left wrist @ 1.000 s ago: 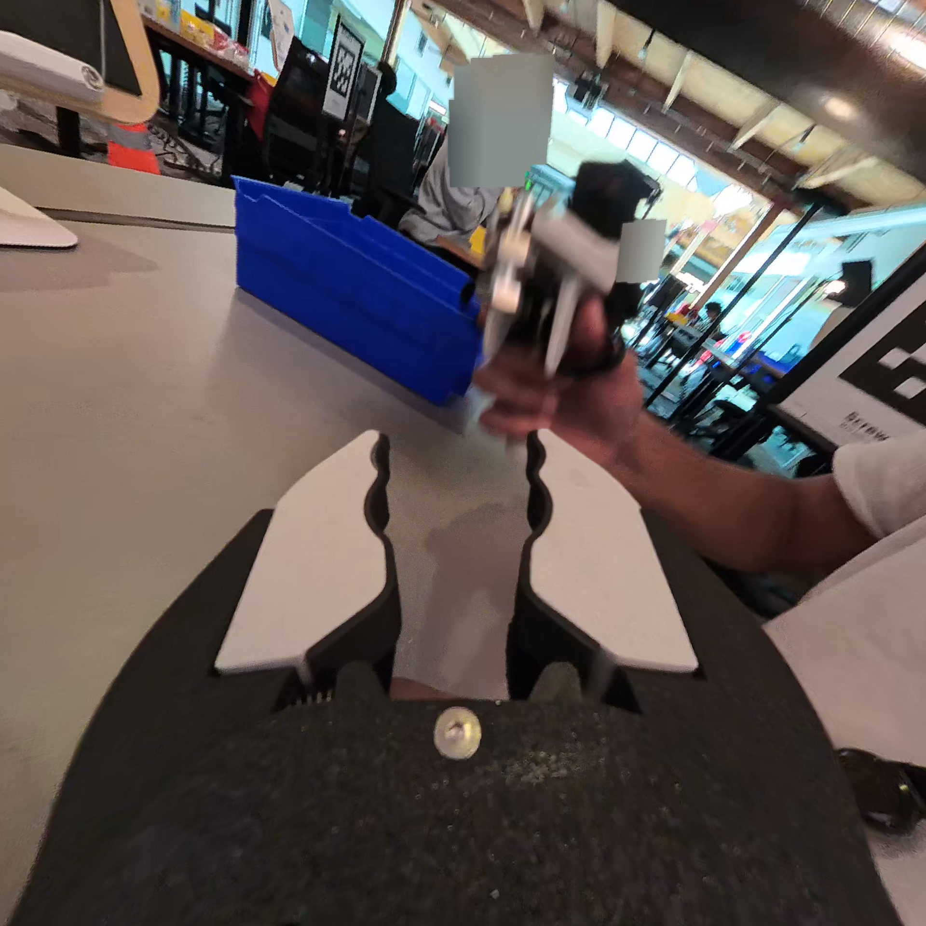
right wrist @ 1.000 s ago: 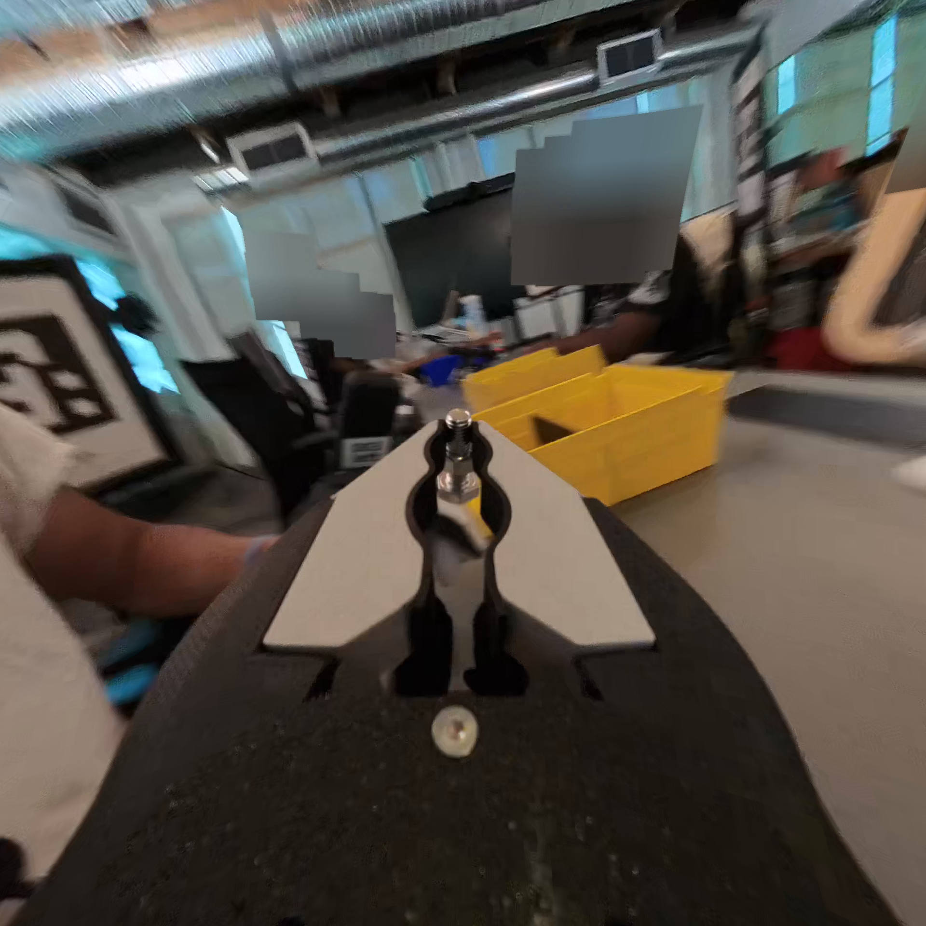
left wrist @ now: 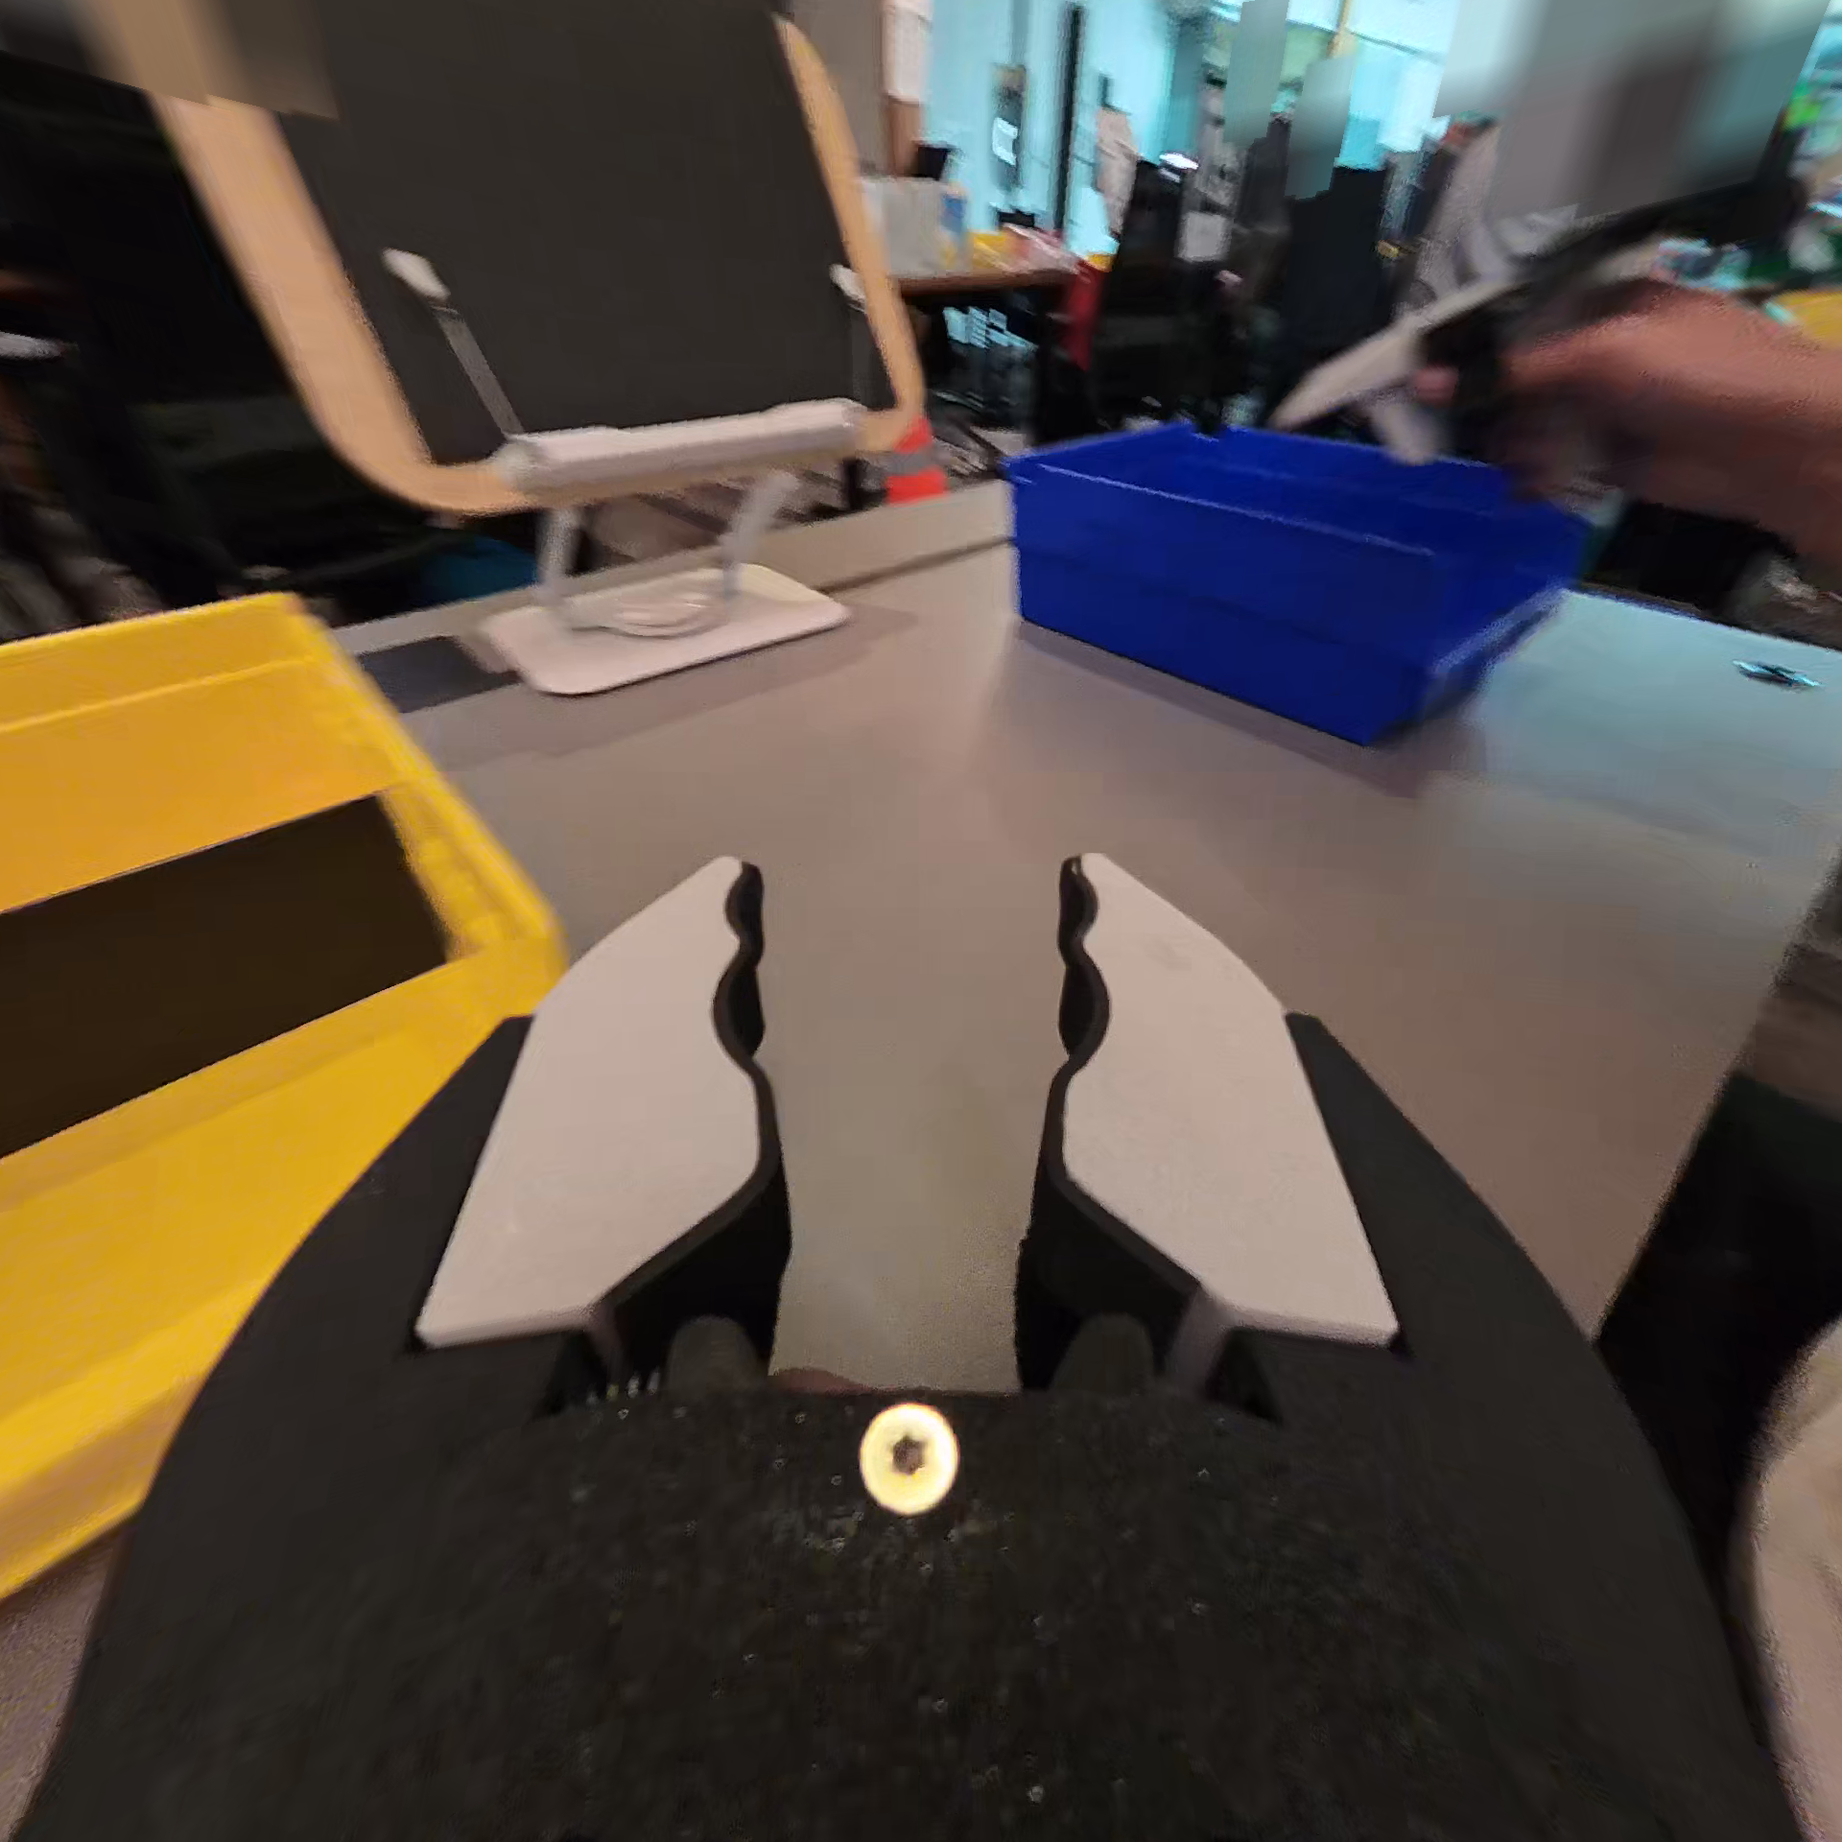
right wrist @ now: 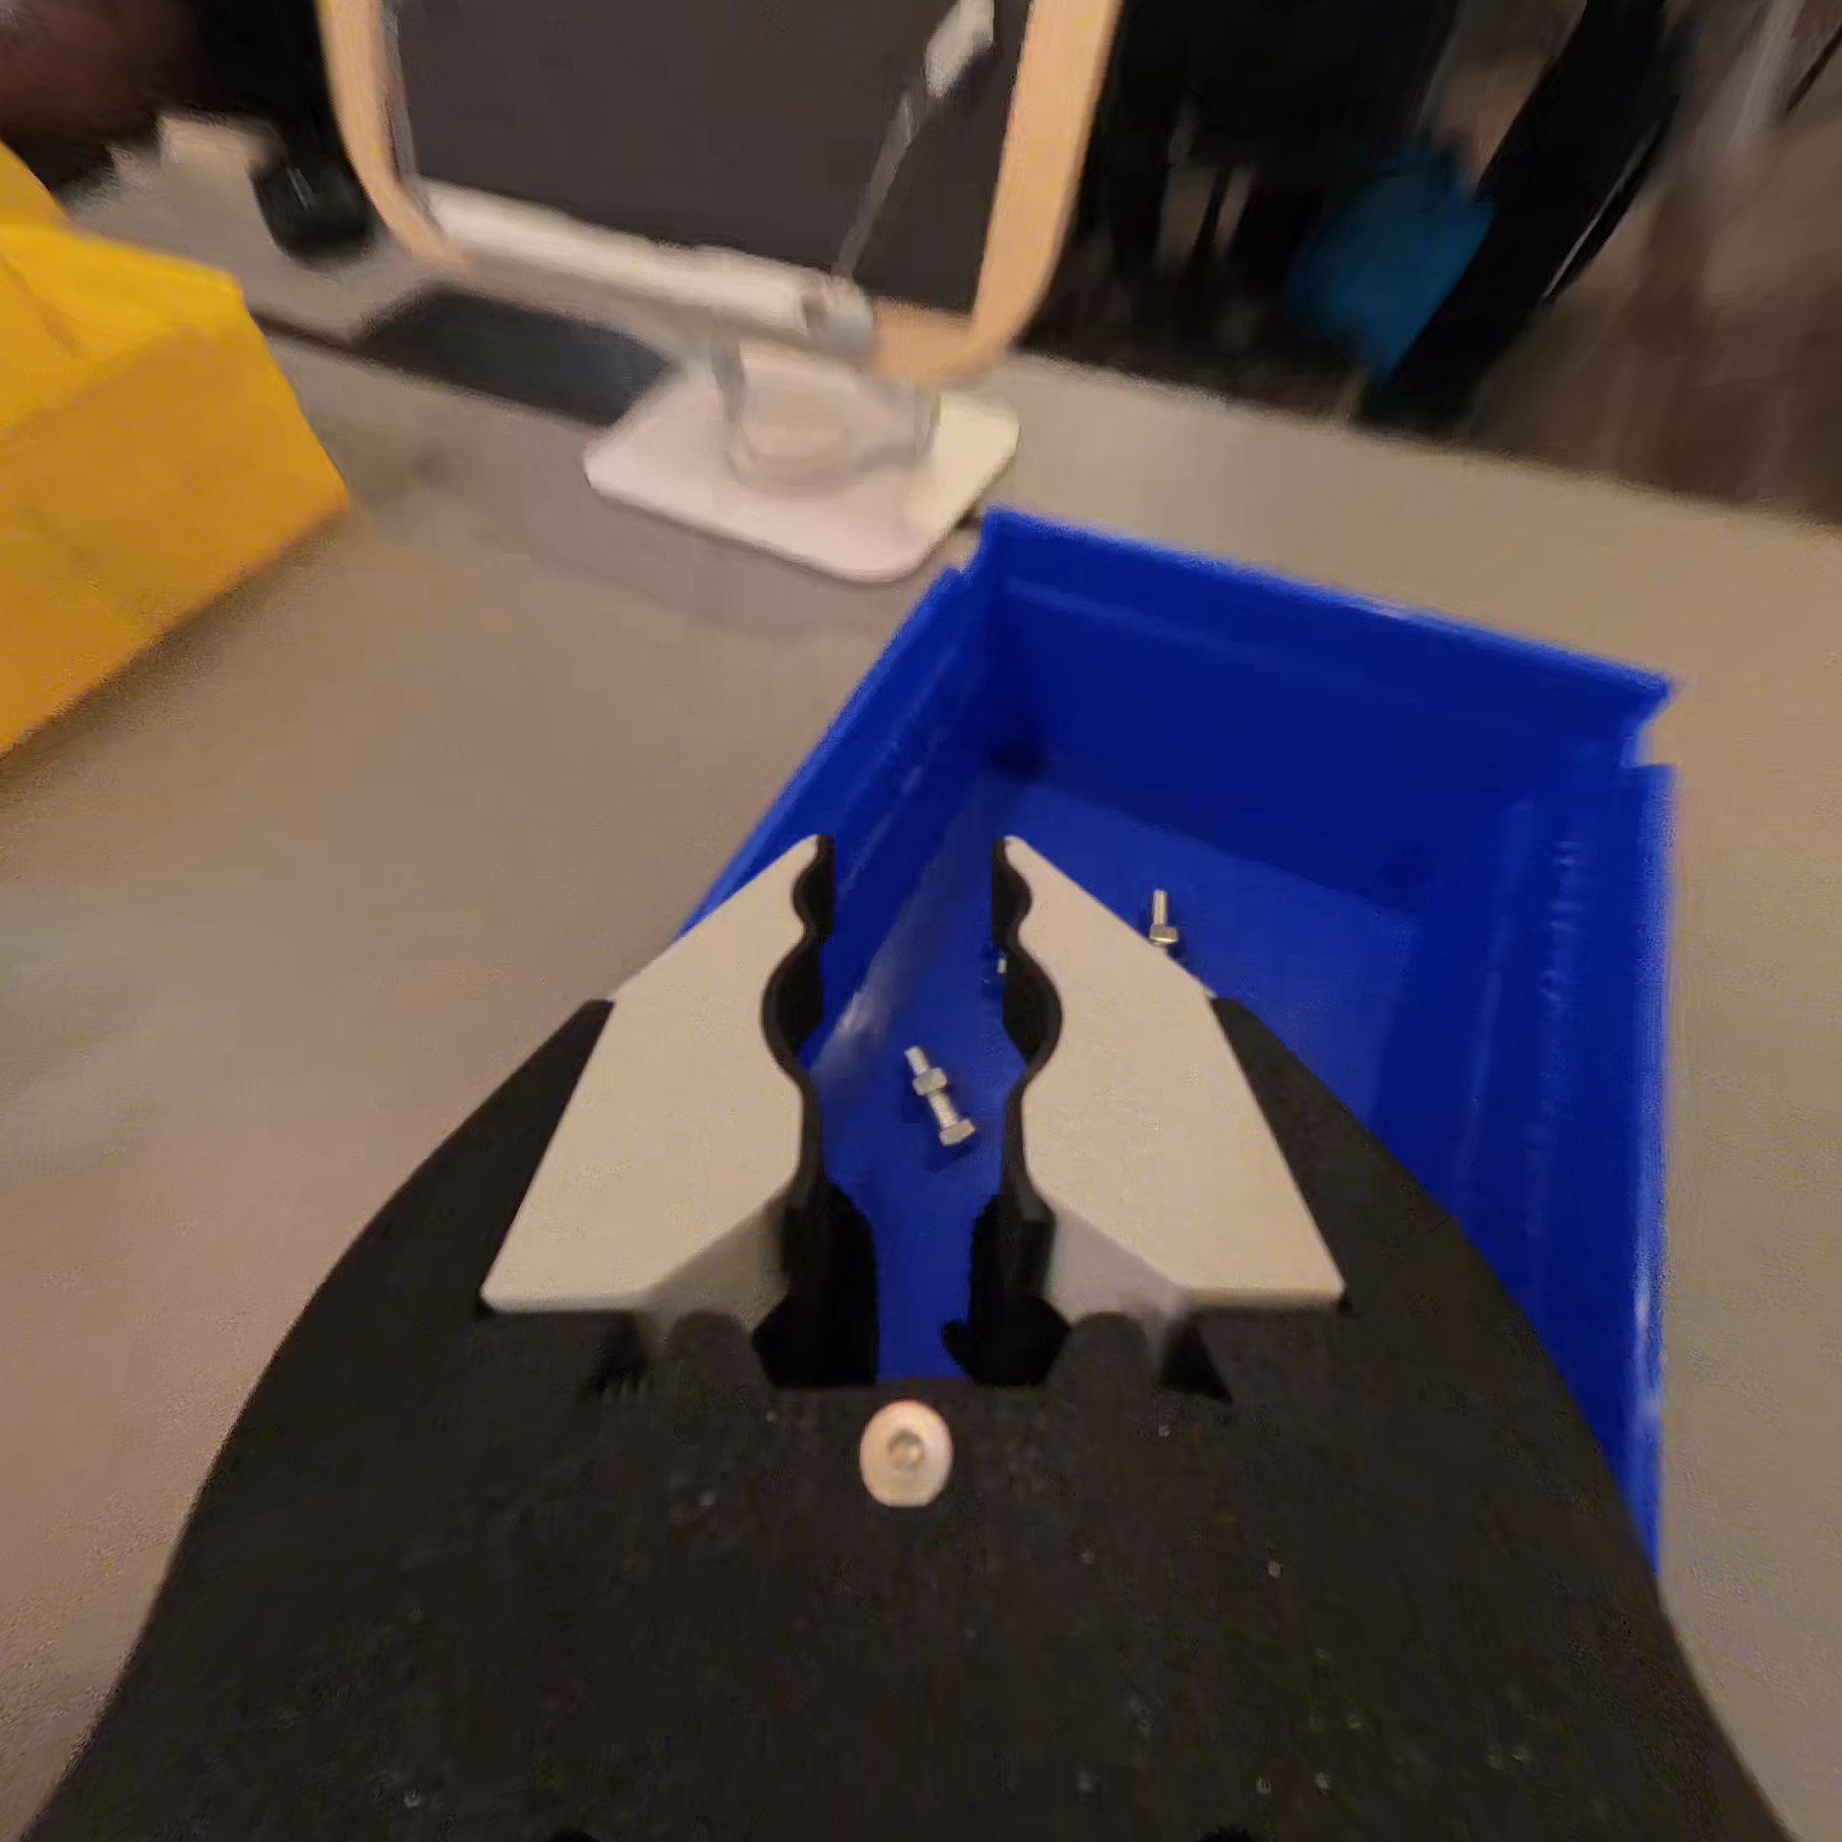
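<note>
Bolts in the blue bin [right wrist: 1296, 758], with my right claw [right wrist: 912, 847] parted and empty above them.

One bolt with a nut [right wrist: 937, 1101] lies on the bin floor between my fingers; a second bolt [right wrist: 1159, 919] lies just beside the right finger. I judge a square, centred hold over the bin best. My left claw [left wrist: 907, 877] is spread wide and empty over the grey worktop [left wrist: 997, 797], near the yellow bin [left wrist: 199, 758]; a stand [left wrist: 678, 608] sits beyond.

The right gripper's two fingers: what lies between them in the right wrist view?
In the right wrist view, the right gripper is open above the blue bin. In the gap shows the bin's blue floor with a small bolt with a nut lying loose; the fingers grip nothing.
</note>
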